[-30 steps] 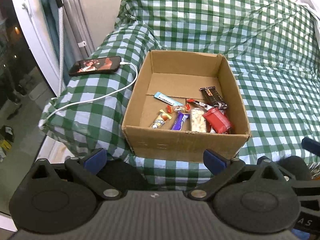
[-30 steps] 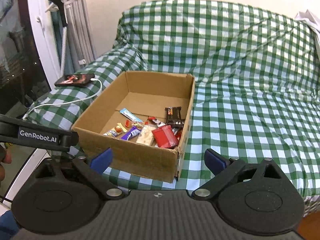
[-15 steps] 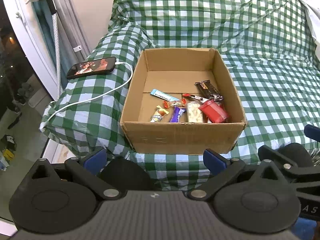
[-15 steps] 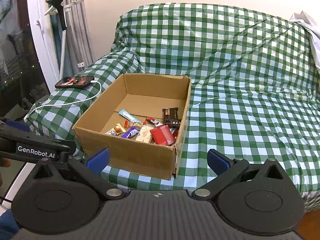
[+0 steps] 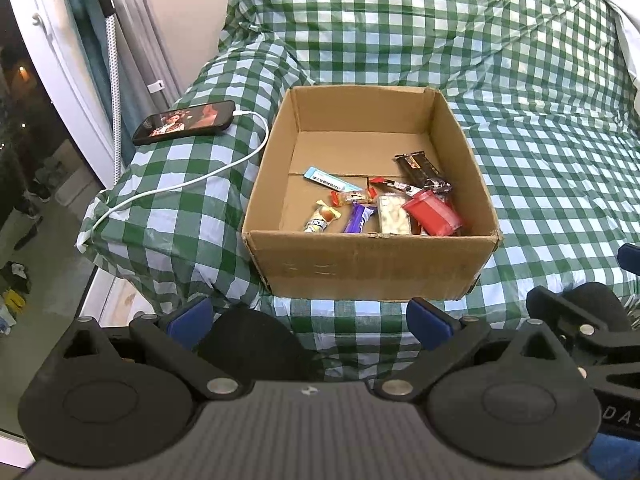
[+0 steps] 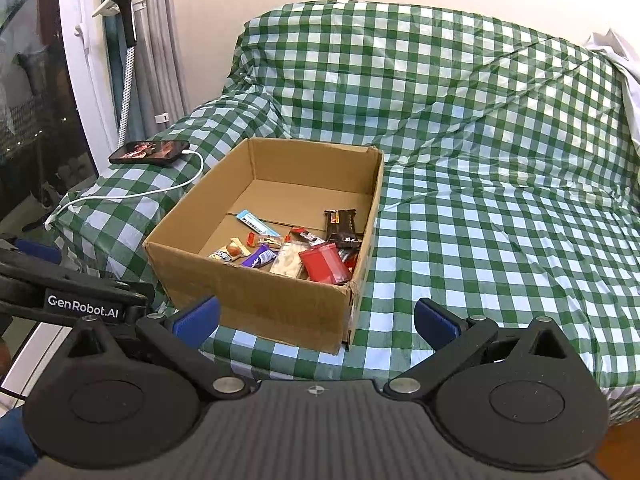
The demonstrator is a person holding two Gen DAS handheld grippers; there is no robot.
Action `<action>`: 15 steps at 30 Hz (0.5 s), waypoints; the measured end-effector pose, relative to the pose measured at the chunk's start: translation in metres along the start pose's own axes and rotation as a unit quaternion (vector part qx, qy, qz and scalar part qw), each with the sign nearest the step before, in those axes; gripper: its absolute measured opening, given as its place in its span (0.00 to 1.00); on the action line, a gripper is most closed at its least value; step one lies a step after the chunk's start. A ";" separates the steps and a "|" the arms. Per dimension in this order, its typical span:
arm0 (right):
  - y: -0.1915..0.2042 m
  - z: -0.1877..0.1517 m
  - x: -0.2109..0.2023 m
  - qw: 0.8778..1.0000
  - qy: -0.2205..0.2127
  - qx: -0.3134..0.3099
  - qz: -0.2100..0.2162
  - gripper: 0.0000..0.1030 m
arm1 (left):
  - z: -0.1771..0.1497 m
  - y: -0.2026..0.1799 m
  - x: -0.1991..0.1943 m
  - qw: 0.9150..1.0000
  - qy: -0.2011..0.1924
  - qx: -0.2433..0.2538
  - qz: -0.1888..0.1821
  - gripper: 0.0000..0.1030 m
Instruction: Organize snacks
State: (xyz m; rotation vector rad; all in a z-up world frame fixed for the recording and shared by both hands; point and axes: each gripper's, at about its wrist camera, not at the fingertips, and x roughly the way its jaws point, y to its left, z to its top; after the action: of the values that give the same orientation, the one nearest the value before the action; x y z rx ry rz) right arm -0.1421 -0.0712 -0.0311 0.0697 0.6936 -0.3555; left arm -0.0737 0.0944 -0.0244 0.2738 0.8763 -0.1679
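Note:
An open cardboard box (image 5: 368, 268) sits on a green checked sofa cover, also in the right wrist view (image 6: 256, 300). Inside lie several snacks: a red tub (image 5: 434, 214), a dark chocolate bar (image 5: 420, 170), a purple bar (image 5: 360, 218), a blue-white stick (image 5: 326, 178) and a clear pack of white sweets (image 5: 394, 214). The red tub also shows in the right wrist view (image 6: 324, 262). My left gripper (image 5: 308, 320) is open and empty, in front of the box. My right gripper (image 6: 316, 320) is open and empty, before the box's right front corner.
A phone (image 5: 184, 122) on a white charging cable (image 5: 192, 180) lies on the sofa arm left of the box. A window frame and a striped pole (image 5: 114, 60) stand at the far left. The sofa seat (image 6: 500, 240) stretches right of the box.
Both grippers have pulled back and risen a little from the box, so it looks smaller. The snacks have not moved.

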 end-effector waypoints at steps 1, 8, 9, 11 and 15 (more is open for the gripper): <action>0.001 0.000 0.000 1.000 -0.001 0.001 -0.001 0.99 | 0.000 0.000 -0.001 1.000 0.000 0.000 -0.001 1.00; 0.001 0.001 -0.004 1.000 -0.004 0.001 -0.002 0.99 | 0.000 0.001 -0.006 1.000 -0.006 -0.006 -0.016 1.00; 0.001 0.001 -0.004 1.000 -0.005 0.001 -0.003 0.99 | 0.000 0.002 -0.006 1.000 -0.005 -0.007 -0.017 1.00; 0.001 0.001 -0.005 1.000 -0.006 0.001 -0.003 0.99 | -0.001 0.001 -0.006 1.000 -0.005 -0.007 -0.018 1.00; 0.000 0.002 -0.006 1.000 -0.007 0.000 -0.003 0.99 | -0.002 0.000 -0.008 1.000 -0.004 -0.006 -0.021 1.00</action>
State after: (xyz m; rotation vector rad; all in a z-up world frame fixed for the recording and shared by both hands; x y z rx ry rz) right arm -0.1450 -0.0696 -0.0264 0.0656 0.6810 -0.3607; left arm -0.0795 0.0954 -0.0194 0.2425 0.8764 -0.2024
